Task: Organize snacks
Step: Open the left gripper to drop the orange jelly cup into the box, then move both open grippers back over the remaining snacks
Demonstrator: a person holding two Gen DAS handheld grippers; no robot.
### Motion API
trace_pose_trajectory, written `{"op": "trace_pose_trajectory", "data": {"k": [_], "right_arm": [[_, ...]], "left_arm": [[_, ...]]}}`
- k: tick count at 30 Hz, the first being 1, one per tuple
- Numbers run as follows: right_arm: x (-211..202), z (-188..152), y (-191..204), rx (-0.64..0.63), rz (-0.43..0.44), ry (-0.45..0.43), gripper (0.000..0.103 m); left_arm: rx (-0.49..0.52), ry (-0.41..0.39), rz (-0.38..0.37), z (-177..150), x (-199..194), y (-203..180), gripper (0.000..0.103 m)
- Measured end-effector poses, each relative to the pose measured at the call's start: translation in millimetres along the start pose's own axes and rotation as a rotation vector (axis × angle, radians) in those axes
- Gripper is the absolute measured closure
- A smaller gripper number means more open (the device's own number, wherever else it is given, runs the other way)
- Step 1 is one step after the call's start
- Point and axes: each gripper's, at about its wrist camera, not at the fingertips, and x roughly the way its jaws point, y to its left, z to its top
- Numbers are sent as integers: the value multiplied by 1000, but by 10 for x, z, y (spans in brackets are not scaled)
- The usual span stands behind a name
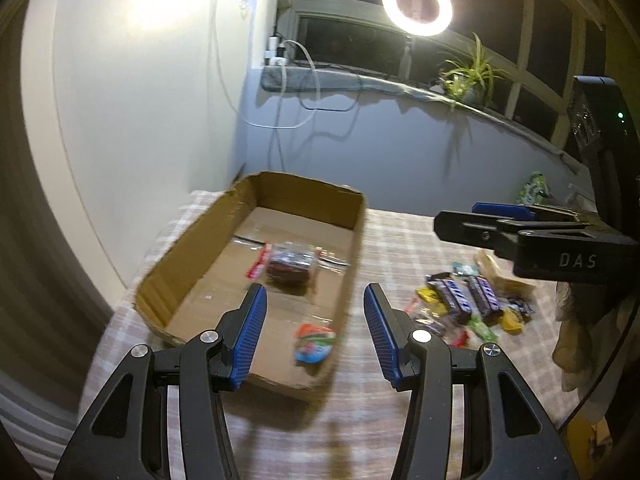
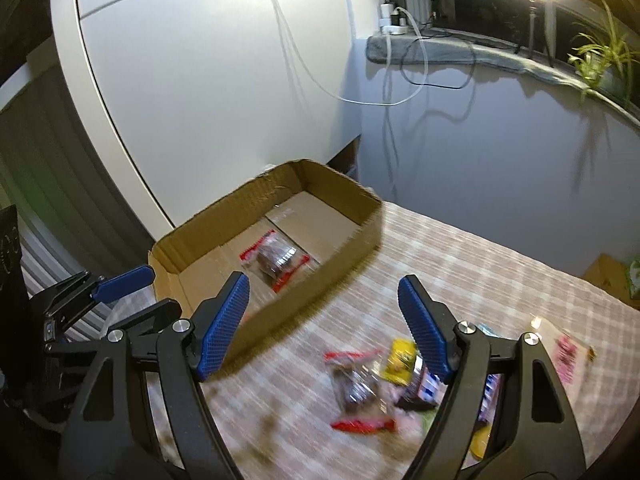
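left gripper (image 1: 314, 300): jaws apart, empty | right gripper (image 2: 326, 292): jaws apart, empty | cardboard box (image 1: 192, 256): holds brownie pack (image 1: 289, 266), blurred colourful wrapper (image 1: 314, 344) | snack pile (image 2: 384, 380): on tablecloth (image 2: 460, 248), smeared, partly hidden, perhaps chocolate bars

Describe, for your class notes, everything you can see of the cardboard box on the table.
The cardboard box is a shallow, open-topped tray of plain brown corrugated card with low walls, roughly cut edges and a taped seam along its floor. It rests flat on the checked tablecloth, near the white wall. Inside lie a clear-wrapped dark snack with red ends and, near the front wall, a colourful blurred packet. Neither gripper touches it.
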Motion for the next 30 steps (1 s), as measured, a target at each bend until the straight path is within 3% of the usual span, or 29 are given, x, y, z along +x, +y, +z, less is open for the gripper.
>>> {"op": "trace_pose_trajectory", "data": {"k": [12,27,30], "right_arm": [[-516,-494,-715,74,-93,15,23],[-519,-1154,-1322,165,-124,121,24],[-429,-1260,-1358,179,-101,147,35]], "left_arm": [[88,73,-142,-199,81,-681,53],[247,233,-308,-714,265,-1518,53],[265,257,-322,-794,318,-1619,53]]}}
